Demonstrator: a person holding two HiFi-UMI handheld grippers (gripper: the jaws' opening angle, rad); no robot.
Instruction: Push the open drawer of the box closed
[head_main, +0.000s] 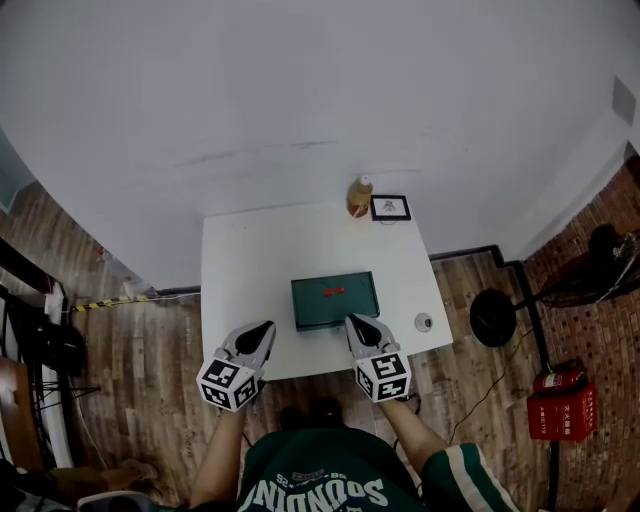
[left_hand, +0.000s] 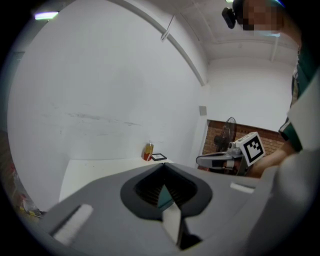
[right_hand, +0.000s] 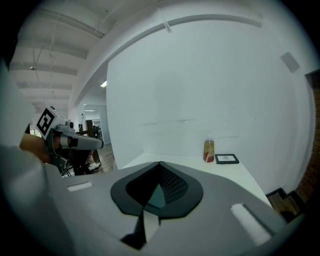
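While the dark green box (head_main: 335, 300) lies near the white counter's (head_main: 250, 260) front edge, shut jaws flank it.
The left hand-held gripper (head_main: 262, 330) hovers off its near-left corner, the right hand-held gripper (head_main: 355, 322) by its near-right corner, both pinched together and empty. A bottle (head_main: 359, 196) and framed picture (head_main: 390, 207) stand at the far edge.

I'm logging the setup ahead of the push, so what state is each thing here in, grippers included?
left gripper: shut, empty, short of the box.
right gripper: shut, empty, tip by the box's near side.
box: on the table; whether the drawer is open is unclear from above.
bottle: upright, at the table's far edge.
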